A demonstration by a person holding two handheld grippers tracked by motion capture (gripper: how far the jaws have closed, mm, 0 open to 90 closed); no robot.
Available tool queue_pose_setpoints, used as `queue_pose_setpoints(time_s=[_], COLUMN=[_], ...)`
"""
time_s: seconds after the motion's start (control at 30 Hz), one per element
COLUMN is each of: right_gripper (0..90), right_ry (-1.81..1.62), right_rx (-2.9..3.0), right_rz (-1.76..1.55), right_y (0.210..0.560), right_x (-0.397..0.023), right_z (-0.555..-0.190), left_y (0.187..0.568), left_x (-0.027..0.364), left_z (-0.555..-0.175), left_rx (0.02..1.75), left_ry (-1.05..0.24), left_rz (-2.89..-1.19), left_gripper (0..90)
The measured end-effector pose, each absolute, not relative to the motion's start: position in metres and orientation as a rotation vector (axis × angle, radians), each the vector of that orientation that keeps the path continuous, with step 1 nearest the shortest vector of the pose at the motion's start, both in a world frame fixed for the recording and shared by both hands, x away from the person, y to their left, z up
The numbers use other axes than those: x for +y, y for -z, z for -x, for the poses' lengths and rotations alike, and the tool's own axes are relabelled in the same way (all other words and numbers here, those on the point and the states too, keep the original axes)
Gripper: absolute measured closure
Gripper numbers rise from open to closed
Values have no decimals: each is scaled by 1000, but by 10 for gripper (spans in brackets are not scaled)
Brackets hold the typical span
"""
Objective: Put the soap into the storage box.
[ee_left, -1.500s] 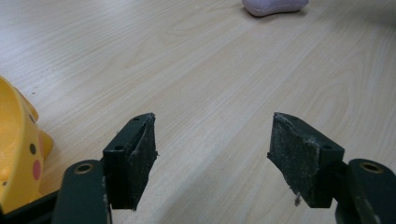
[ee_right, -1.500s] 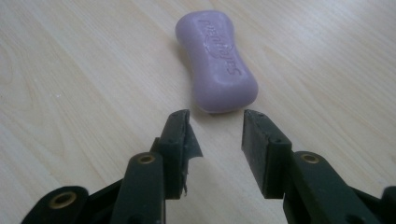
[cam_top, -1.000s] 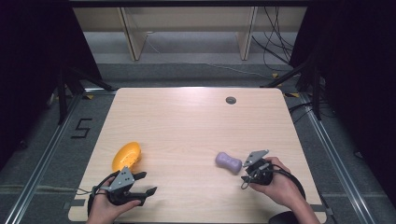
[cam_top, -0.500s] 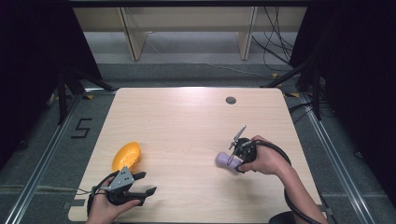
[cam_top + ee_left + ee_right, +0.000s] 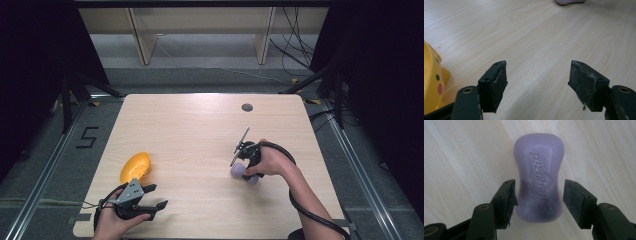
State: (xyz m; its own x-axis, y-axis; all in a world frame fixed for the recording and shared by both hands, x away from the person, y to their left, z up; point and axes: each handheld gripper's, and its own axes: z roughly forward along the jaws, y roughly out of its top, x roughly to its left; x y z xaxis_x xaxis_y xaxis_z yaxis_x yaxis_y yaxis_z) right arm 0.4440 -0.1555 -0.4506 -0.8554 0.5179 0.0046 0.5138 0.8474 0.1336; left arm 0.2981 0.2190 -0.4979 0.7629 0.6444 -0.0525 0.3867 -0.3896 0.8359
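A purple soap bar (image 5: 539, 180) with raised lettering lies flat on the wooden table (image 5: 190, 130), right of centre. My right gripper (image 5: 539, 200) points down over it, open, one jaw on each side of the bar's near half with only a narrow gap. In the high view the hand and right gripper (image 5: 246, 160) cover most of the soap (image 5: 238, 171). My left gripper (image 5: 157, 196) rests at the table's near left, open and holding nothing (image 5: 537, 82). A yellow toy (image 5: 135, 167) with dots on it lies just beside it (image 5: 431, 85).
A small dark round hole (image 5: 247, 107) sits near the table's far edge. A black cable (image 5: 300, 200) loops from the right gripper along the forearm. Pale wooden legs (image 5: 142, 40) stand on the floor behind the table. The soap's edge (image 5: 570, 2) shows far off.
My right gripper has moved forward and left from the near right, tipped downward, and come to straddle the soap bar. The left gripper and the yellow toy have stayed put.
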Motion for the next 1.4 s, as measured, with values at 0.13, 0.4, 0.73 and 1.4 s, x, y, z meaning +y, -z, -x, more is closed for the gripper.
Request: queue_pose_setpoints(time_s=[0.13, 0.4, 0.73, 1.4], right_gripper=[438, 449, 489, 503], right_ry=[-193, -161, -159, -212], right_rx=[2994, 3019, 3048, 2903], right_rz=[-836, -801, -764, -522], right_y=[456, 464, 473, 471], right_x=[-153, -146, -140, -149], right_z=[-446, -450, -454, -431], left_y=[498, 498, 499, 499], left_x=[219, 219, 219, 218], left_z=[-298, -299, -299, -300], left_rx=[766, 766, 781, 771], left_ry=[-353, -351, -352, -351], left_rz=[-2031, -2036, -2059, -2046], left_gripper=[297, 295, 294, 294])
